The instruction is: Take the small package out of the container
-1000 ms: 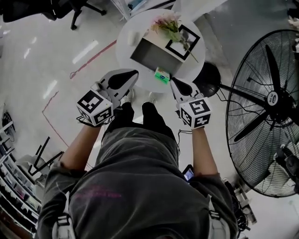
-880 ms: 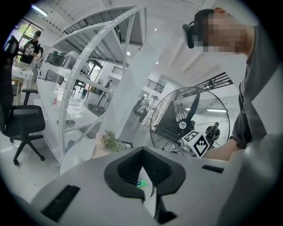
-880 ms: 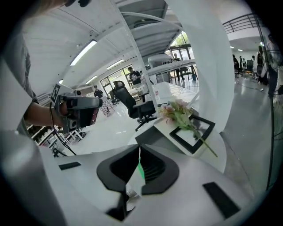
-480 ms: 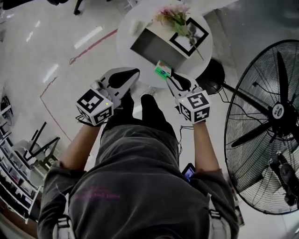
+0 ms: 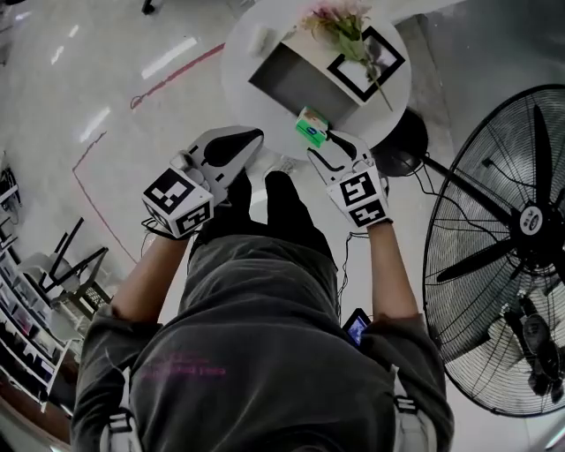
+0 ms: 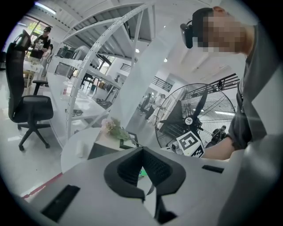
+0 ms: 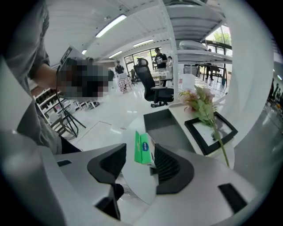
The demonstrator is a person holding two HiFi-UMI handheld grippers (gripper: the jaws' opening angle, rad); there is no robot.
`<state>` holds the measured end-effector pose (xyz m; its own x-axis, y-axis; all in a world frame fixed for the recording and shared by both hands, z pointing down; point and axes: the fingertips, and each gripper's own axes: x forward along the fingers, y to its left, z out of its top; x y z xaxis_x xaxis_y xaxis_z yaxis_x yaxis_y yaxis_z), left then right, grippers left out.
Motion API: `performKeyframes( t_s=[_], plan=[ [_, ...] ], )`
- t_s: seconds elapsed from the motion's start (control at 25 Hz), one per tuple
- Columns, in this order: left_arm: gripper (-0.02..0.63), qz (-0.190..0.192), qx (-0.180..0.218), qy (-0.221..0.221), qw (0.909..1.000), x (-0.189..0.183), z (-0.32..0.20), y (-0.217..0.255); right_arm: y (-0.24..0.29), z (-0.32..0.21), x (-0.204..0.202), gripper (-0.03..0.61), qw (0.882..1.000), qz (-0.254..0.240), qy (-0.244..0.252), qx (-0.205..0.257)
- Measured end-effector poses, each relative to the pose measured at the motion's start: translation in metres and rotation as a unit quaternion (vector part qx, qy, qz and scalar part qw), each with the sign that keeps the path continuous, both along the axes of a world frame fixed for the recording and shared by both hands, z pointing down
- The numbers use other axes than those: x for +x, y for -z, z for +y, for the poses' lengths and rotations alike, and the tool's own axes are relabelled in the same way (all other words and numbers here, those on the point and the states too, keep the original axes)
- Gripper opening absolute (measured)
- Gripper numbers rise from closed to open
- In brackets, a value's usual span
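The small green and white package [image 5: 310, 126] [image 7: 142, 149] stands on edge near the rim of the round white table [image 5: 240, 66], outside the grey container [image 5: 291, 84] [image 7: 166, 128]. My right gripper [image 5: 333, 146] [image 7: 137, 161] sits around it with its jaws opening. The package lies close to the right pad, and a clear gap separates it from the left pad. My left gripper [image 5: 252, 139] [image 6: 142, 152] hovers left of the table edge, its tips together and nothing in it.
Pink flowers [image 5: 344, 22] [image 7: 201, 103] lie across a black-framed marker card [image 5: 371, 64] behind the container. A small white object [image 5: 259, 37] sits on the table's far left. A large floor fan [image 5: 503, 256] stands at the right. An office chair [image 6: 28, 110] stands beyond the table.
The right gripper carried the package a little up and left over the table edge, then spread its jaws off it. The left gripper has hardly moved.
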<state>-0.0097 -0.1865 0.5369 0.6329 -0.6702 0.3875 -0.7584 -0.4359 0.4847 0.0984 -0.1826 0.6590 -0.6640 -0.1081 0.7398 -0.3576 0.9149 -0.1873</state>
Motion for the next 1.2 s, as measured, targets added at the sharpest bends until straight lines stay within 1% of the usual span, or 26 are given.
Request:
performKeyframes(
  t_s=[0.16, 0.36, 0.52, 0.6, 0.72, 0.84, 0.92, 1.04, 1.2],
  plan=[
    [0.015, -0.001, -0.007, 0.003, 1.0000, -0.002, 0.006, -0.008, -0.021, 0.004, 0.003, 0.230, 0.998, 0.044, 0.026, 0.031],
    [0.015, 0.000, -0.015, 0.005, 0.9999, -0.003, 0.010, -0.017, -0.036, 0.001, 0.002, 0.232, 0.994, 0.070, 0.042, 0.069],
    [0.015, 0.004, -0.021, 0.004, 0.9998, -0.002, 0.012, -0.023, -0.049, 0.001, -0.002, 0.230, 0.991, 0.089, 0.055, 0.085],
    [0.015, 0.003, -0.021, 0.002, 0.9998, -0.001, 0.013, -0.025, -0.053, 0.000, -0.003, 0.213, 0.989, 0.097, 0.056, 0.092],
    [0.015, 0.002, -0.022, -0.001, 0.9998, -0.001, 0.015, -0.026, -0.056, -0.004, -0.003, 0.193, 0.989, 0.103, 0.047, 0.100],
    [0.015, 0.002, -0.024, -0.002, 0.9997, -0.004, 0.016, -0.025, -0.055, -0.008, -0.002, 0.143, 0.988, 0.102, 0.033, 0.110],
    [0.015, 0.001, -0.022, -0.004, 0.9998, -0.005, 0.017, -0.023, -0.052, -0.010, -0.002, 0.124, 0.988, 0.102, 0.024, 0.115],
    [0.015, 0.001, -0.014, -0.007, 0.9999, -0.008, 0.019, -0.017, -0.047, -0.013, -0.002, 0.110, 0.988, 0.102, 0.009, 0.119],
    [0.015, 0.000, -0.004, -0.011, 0.9999, -0.011, 0.021, -0.006, -0.031, -0.018, -0.002, 0.109, 0.988, 0.090, -0.019, 0.124]
  ],
)
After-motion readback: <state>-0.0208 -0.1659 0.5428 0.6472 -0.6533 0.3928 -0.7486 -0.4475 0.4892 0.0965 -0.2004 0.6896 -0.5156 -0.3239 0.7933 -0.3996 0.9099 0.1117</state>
